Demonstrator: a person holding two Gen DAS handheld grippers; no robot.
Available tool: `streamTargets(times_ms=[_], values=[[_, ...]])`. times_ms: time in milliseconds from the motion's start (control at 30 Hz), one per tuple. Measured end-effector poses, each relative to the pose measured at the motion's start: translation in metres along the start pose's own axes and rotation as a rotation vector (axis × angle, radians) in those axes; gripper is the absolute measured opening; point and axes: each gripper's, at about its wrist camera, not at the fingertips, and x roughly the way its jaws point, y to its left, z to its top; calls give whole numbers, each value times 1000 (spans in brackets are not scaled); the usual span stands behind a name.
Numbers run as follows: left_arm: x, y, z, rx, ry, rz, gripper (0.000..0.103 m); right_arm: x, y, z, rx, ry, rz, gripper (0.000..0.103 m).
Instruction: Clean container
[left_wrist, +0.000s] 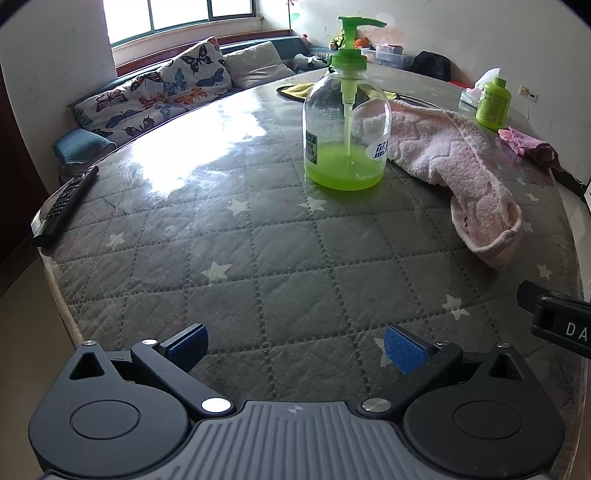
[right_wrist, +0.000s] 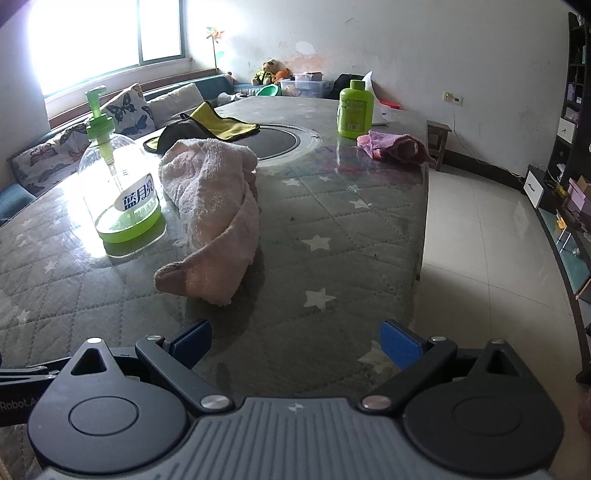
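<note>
A clear pump bottle (left_wrist: 346, 122) (right_wrist: 120, 184) with a green pump head and a little green liquid stands upright on the round table. A pale pink towel (left_wrist: 458, 166) (right_wrist: 212, 210) lies crumpled just right of it. My left gripper (left_wrist: 295, 347) hovers open over the table's near side, well short of the bottle. Facing the towel's near end from a short way back, my right gripper (right_wrist: 295, 343) is open too. Neither holds anything. A piece of the right gripper (left_wrist: 557, 321) shows at the right edge of the left wrist view.
A small green bottle (left_wrist: 493, 103) (right_wrist: 355, 109) and a purple rag (left_wrist: 528, 144) (right_wrist: 395, 144) sit at the far right of the table (left_wrist: 258, 258) (right_wrist: 351, 229). A yellow and black cloth (right_wrist: 207, 127) lies at the back. A remote (left_wrist: 64, 206) rests at the left edge. Floor lies beyond the right edge.
</note>
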Motion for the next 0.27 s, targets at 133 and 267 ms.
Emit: streamTargets(times_ms=[133, 267], values=[[1, 0, -1, 0, 2, 1, 103, 1, 0, 0, 0, 3, 2, 99], [1, 0, 0, -1, 1, 2, 103, 1, 0, 0, 2, 6, 5, 99]])
